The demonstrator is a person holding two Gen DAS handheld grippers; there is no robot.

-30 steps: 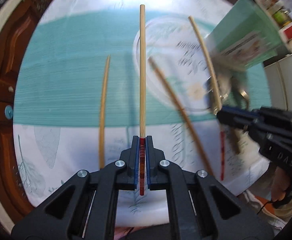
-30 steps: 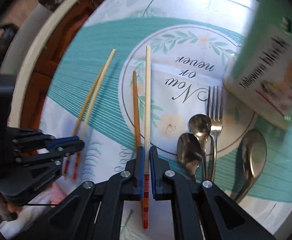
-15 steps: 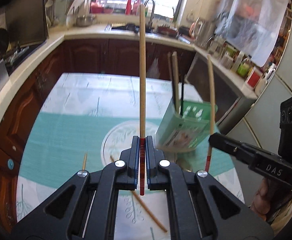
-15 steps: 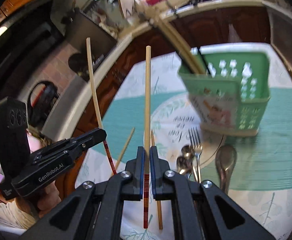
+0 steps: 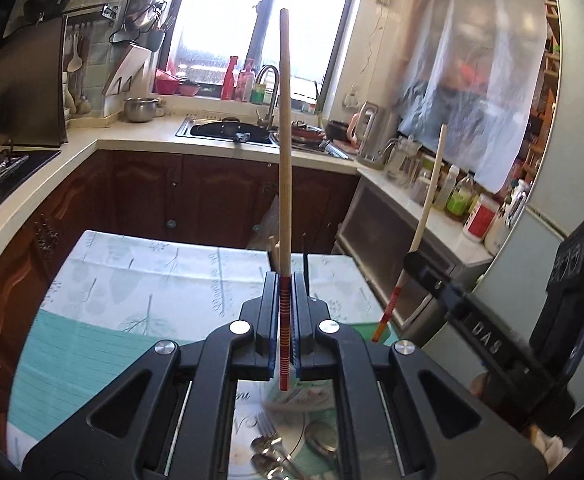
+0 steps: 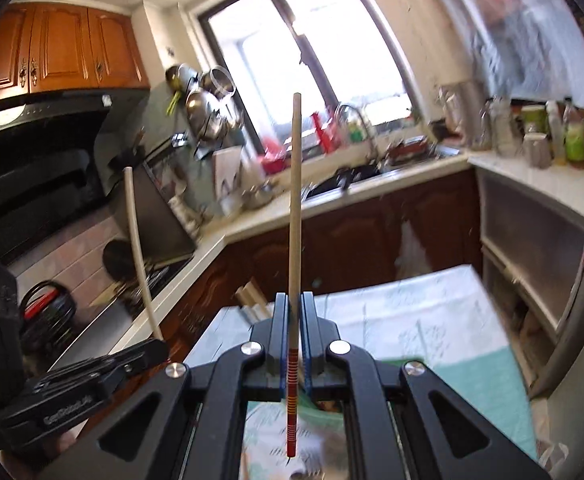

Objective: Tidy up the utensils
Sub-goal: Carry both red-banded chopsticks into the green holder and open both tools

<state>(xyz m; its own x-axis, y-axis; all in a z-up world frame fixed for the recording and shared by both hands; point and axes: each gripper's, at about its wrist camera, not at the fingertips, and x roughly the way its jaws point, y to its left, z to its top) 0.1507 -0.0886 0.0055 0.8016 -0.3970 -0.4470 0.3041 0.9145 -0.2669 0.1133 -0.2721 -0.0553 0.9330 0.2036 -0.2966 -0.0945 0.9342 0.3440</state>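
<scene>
Left gripper (image 5: 285, 312), right gripper (image 6: 293, 332): each clamped on one chopstick (image 5: 284, 168), pointing upward; holder (image 5: 300, 394) below, between them.

The bench (image 5: 140, 280) wears a white leaf-print cloth with a teal band. Below the left fingers (image 5: 270, 320), a plate (image 5: 248, 424) lies on it with spoons (image 5: 268, 456) and a fork (image 5: 266, 426) on top.
</scene>
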